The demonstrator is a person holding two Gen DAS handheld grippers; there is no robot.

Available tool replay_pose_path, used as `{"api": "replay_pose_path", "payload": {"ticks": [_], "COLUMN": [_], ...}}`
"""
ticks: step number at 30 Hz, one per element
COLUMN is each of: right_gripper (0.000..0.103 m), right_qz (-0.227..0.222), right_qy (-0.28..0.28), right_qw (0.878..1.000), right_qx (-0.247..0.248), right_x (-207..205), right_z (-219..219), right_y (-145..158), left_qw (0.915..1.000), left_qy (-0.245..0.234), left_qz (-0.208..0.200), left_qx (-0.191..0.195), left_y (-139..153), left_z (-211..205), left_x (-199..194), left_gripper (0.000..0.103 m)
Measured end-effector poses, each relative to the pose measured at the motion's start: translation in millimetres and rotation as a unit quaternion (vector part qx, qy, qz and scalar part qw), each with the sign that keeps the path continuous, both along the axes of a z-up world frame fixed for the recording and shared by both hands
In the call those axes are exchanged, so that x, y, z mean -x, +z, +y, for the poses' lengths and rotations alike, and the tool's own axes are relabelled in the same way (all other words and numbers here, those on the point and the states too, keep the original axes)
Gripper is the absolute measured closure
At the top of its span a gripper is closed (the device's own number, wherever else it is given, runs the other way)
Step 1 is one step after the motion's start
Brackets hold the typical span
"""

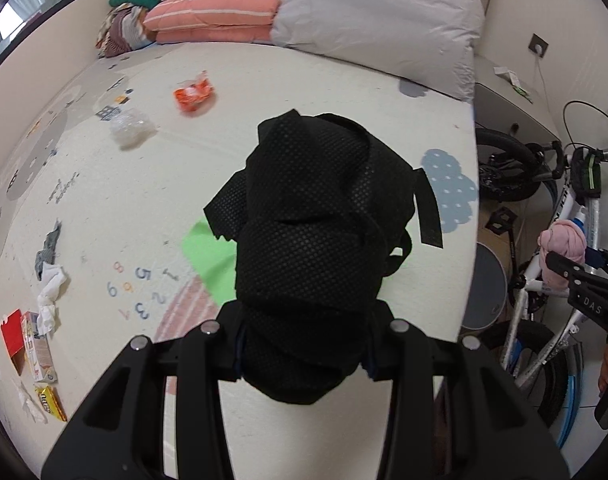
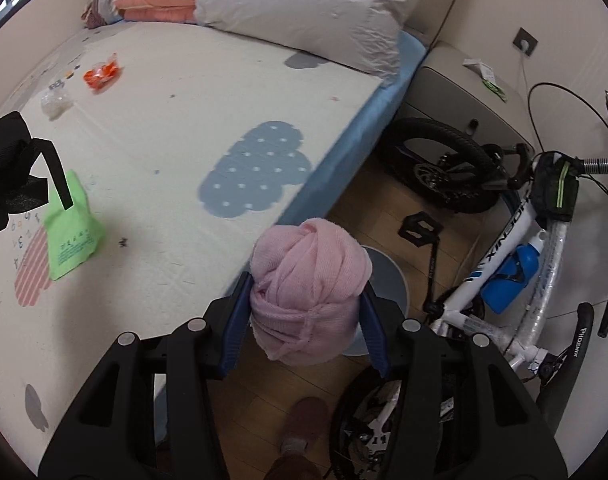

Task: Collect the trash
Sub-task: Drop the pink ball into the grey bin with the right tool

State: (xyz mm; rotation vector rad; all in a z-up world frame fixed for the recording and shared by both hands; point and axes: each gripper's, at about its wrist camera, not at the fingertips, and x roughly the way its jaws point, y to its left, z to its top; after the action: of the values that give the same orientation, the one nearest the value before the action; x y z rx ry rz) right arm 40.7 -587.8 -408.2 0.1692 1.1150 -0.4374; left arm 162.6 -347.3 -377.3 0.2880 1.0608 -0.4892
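Observation:
My left gripper [image 1: 304, 344] is shut on a black mesh cloth bundle [image 1: 315, 232], held above the bed mat [image 1: 304, 80]; the bundle also shows at the left edge of the right wrist view [image 2: 8, 172]. My right gripper [image 2: 305, 308] is shut on a pink knitted cloth ball [image 2: 307, 288], held over the floor beside the bed, above a round grey bin [image 2: 387, 276]. Trash lies on the mat: an orange wrapper [image 1: 194, 96], a clear plastic wrapper [image 1: 130, 126], a green packet [image 2: 72, 232], white tissues [image 1: 50, 296], a red carton [image 1: 14, 336] and a yellow packet [image 1: 50, 402].
Pillows and folded bedding [image 1: 375, 20] are stacked at the head of the bed. A white bicycle [image 2: 515, 248] stands on the wood floor right of the bed. A grey nightstand [image 2: 455, 92] stands by the wall. A slippered foot [image 2: 304, 428] is below the right gripper.

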Motion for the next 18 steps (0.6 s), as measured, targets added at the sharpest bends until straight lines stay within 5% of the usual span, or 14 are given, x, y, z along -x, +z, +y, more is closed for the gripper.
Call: {"api": "replay_pose_path", "payload": {"ticks": [5,9,18], "right_gripper": [0.053,0.029,0.029], "right_qz": [-0.024,-0.044,-0.034], "right_qy": [-0.020,-0.027,-0.077], "right_qw": [0.999,0.999,0.996], "right_qx": [0.008,-0.001,-0.003], "right_x": [16,26,74], "right_z": [-53,-81,-127], "right_y": [5,8,12], "left_qw": [0.9994,0.9985,0.9921], "left_qy": [-0.030,-0.052,-0.125], "left_qz": [0.011,0.010,-0.004], "left_qx": [0.010,0.013,0.001], "left_y": [1,4,3], "left_z": [-64,-102,-180], "left_x": [20,31,65], "left_gripper": [0.061,0.061,0.061]}}
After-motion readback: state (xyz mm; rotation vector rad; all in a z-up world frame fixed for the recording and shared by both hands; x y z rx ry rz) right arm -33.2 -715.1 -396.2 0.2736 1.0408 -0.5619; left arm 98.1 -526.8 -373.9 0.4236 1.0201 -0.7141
